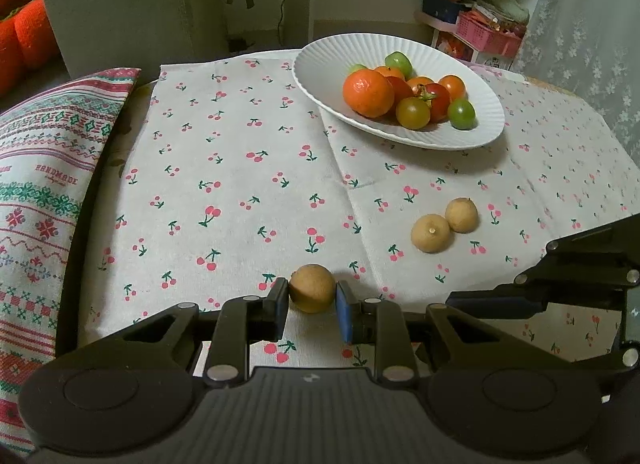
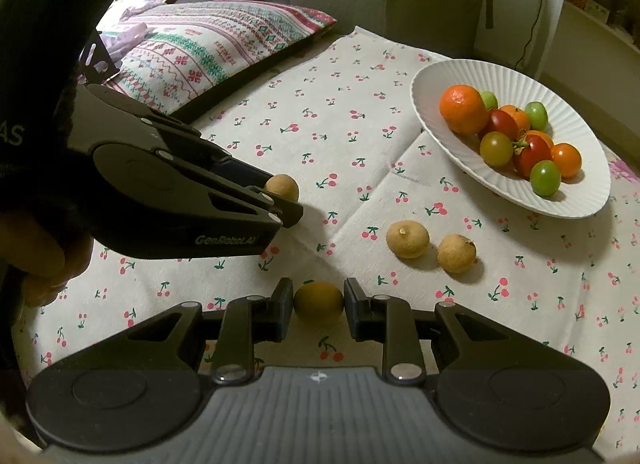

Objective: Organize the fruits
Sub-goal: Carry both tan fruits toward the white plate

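Observation:
My left gripper (image 1: 312, 298) is shut on a tan longan (image 1: 311, 293) that rests on the cherry-print cloth (image 1: 224, 168). From the right wrist view the same left gripper (image 2: 286, 200) holds that longan (image 2: 284, 185) at the left. My right gripper (image 2: 318, 304) is shut on a darker yellowish longan (image 2: 319, 300) near the front of the cloth. Two loose tan longans (image 2: 407, 238) (image 2: 456, 253) lie side by side between the grippers and the white ribbed plate (image 2: 440, 80). The plate holds a mandarin (image 2: 464, 108) and several red, orange and green cherry tomatoes.
A patterned cushion (image 2: 208, 48) lies at the cloth's far left edge. A grey chair back (image 1: 132, 4) stands behind the table. Shelves with a pink basket (image 1: 486, 30) and a lace curtain are at the right. A hand (image 2: 44, 260) grips the left gripper's handle.

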The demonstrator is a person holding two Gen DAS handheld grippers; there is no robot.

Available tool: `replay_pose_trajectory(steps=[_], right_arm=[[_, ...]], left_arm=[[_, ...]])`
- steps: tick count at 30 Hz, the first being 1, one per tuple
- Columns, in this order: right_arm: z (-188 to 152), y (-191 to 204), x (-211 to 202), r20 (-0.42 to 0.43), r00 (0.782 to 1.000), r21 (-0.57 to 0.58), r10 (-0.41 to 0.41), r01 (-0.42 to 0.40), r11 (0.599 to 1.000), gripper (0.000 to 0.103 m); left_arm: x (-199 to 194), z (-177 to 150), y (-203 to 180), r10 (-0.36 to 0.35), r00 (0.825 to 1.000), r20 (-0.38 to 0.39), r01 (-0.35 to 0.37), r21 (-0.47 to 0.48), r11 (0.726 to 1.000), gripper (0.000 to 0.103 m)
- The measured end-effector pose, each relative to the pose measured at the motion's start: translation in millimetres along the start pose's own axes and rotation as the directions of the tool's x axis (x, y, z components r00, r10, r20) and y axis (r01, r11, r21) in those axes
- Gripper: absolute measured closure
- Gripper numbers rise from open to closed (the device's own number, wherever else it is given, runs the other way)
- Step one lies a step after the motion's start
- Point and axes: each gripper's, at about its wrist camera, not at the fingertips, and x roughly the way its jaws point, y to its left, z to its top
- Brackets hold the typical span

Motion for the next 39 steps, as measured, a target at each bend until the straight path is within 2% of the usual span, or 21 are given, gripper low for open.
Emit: replay_pose_trajectory(steps=[17,24,39], right_arm=[[10,-12,-21,0.081,0.996,0.047,-0.026,0.023,0.999,0.079],[16,-20,-34,0.125,0.991,0.072,-0.04,0.031,0.997,0.079],[29,-64,-73,0.245,0.962,0.189,-0.119,0.072,0.979,0.078]], left_arm=[[-15,9,4,0.001,0.998,0.062,0.003,-0.06,0.998,0.09],[-28,16,6,-0.009,0.993,0.114,0.019,-0.086,0.996,0.09],[-38,38,6,-0.052,0.981,0.185,0.071,-0.093,0.993,0.09]])
